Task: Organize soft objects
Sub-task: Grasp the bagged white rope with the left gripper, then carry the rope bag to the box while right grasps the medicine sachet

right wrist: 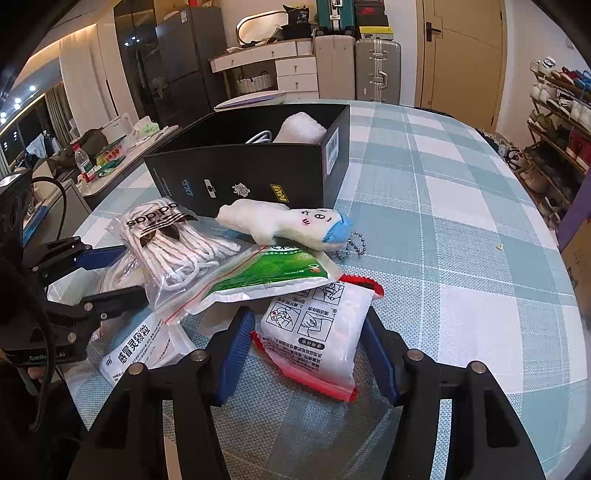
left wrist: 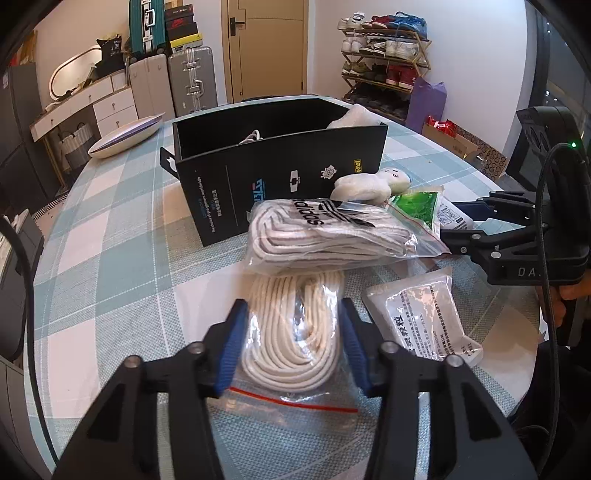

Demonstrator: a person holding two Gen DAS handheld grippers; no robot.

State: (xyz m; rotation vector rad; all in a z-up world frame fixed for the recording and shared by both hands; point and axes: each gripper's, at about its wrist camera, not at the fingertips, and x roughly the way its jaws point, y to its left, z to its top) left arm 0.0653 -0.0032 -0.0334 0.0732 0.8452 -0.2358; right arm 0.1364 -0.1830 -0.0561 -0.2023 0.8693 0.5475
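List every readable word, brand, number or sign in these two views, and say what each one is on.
"adidas": label on the zip bag of white laces.
"999" and "感冒灵颗粒": white sachet.
"DA": body of the right gripper.
"36": black bag on the dresser.
Too small or blurred: box side print, red-edged pouch instructions, green packet.

**Both grippers low, jaws part closed on bagged goods**

Left gripper (left wrist: 291, 343): pitched down toward the table, blue pads (left wrist: 231, 354) set either side of the rope bag (left wrist: 295, 332) and touching its sides; firm clamping cannot be confirmed.

Right gripper (right wrist: 310, 350): pitched down likewise, pads (right wrist: 236, 354) flanking the white pouch (right wrist: 317, 332), both at its edges.

The right gripper sits far right in the left view; fingers of a hand (left wrist: 572, 291) show on its handle.
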